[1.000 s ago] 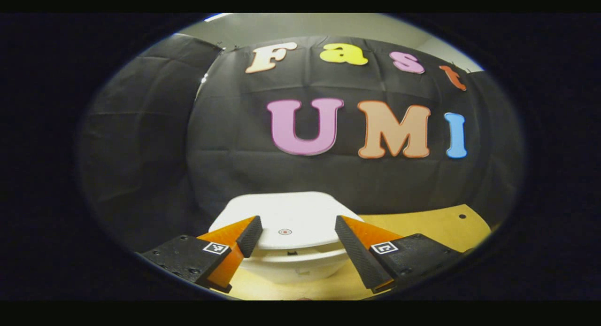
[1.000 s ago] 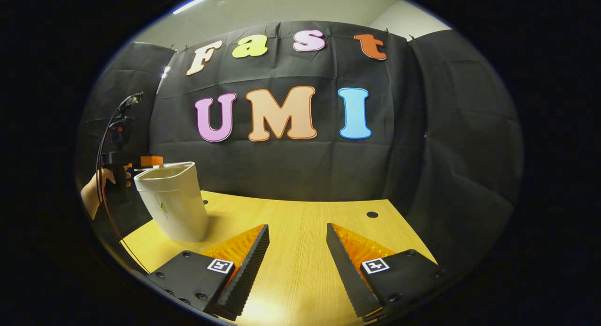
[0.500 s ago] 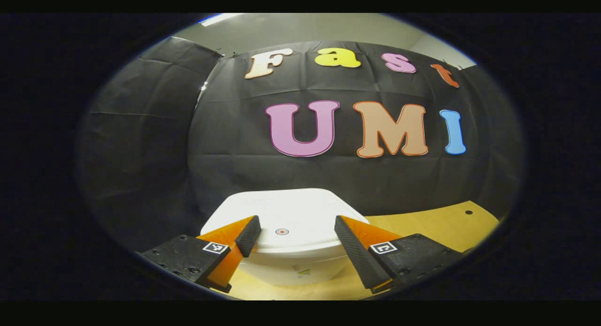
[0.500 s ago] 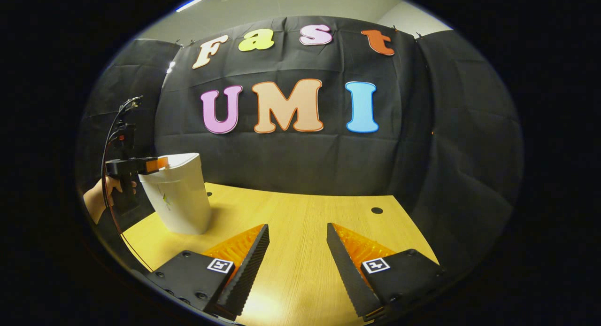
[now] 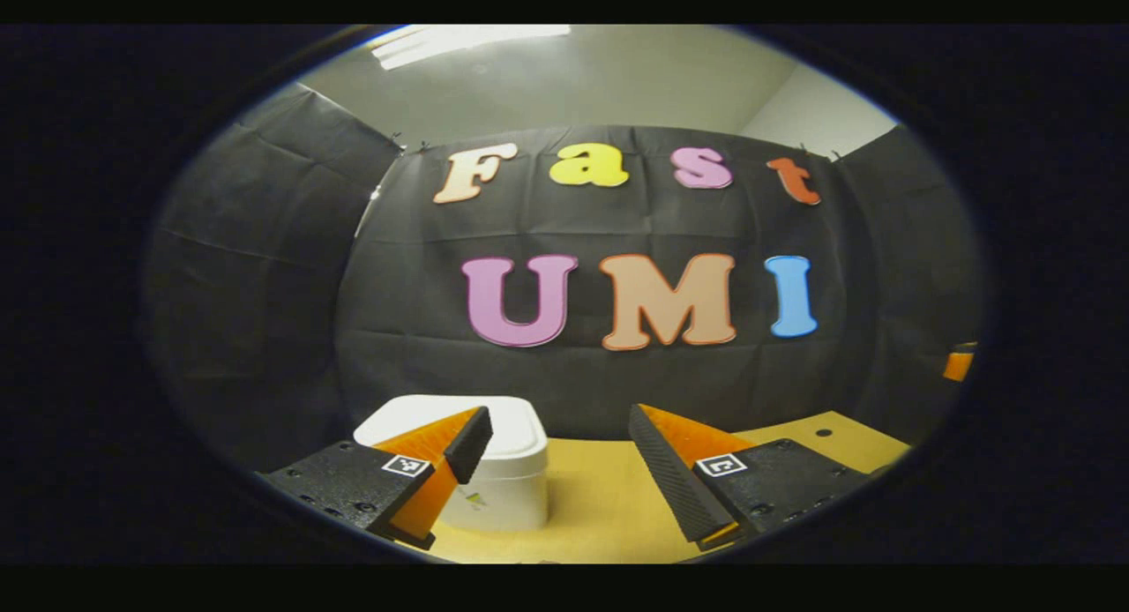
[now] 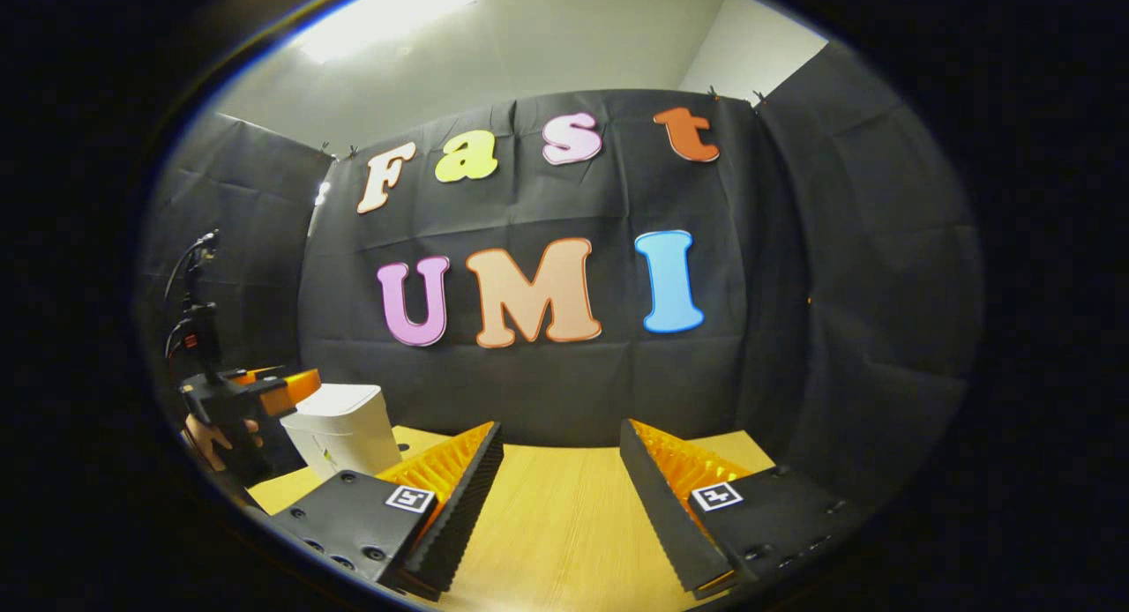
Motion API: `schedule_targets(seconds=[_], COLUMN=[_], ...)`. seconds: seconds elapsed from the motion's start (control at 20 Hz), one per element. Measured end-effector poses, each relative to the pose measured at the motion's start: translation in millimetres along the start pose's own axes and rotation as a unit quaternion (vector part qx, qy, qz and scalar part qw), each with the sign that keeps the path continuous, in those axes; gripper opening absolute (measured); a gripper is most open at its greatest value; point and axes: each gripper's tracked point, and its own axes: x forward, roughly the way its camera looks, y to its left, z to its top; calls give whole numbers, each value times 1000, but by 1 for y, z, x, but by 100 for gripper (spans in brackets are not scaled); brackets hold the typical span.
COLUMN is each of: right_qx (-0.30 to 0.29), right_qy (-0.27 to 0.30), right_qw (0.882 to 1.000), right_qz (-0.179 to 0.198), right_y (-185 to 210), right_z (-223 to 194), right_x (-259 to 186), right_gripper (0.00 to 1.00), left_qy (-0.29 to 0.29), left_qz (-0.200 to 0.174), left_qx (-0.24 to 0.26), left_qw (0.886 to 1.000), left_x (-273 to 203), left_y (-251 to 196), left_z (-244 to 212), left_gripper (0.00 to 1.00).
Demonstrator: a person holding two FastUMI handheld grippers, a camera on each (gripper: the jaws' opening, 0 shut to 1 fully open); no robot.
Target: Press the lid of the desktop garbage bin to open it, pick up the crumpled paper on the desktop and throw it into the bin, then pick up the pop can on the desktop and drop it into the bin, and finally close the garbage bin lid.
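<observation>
Tabletop (image 5: 609,506) bin (image 5: 503,488) behind left gripper (image 5: 564,471)

We see a plain white bin (image 5: 503,493) at seven o'clock on a yellow wood-grain surface (image 6: 564,524); the booth wall (image 6: 847,268) is black.

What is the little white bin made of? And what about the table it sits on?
The bin looks like smooth white plastic: its lid has rounded, moulded edges and a soft sheen, though the look alone cannot settle it. The table looks like light wood or a wood-look board: fine straight grain lines run along its yellow-tan top, and its finish is matt with a faint glare.
</observation>
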Motion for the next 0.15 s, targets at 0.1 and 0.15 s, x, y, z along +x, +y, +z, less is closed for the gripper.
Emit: schedule_targets(seconds=[0.1, 0.15], right_qx=[5, 4], right_qy=[-9, -12], right_qw=[1000, 1000], right_qz=[7, 7], right_y=[-7, -11], right_z=[5, 7], right_x=[-4, -4], right_gripper=[96, 96], left_qy=[-13, -17], left_qz=[-22, -30], left_qx=[-2, -6], left_qw=[1000, 999], left_x=[-23, -33], left_y=[-36, -54], left_z=[6, 9], left_gripper=[93, 93])
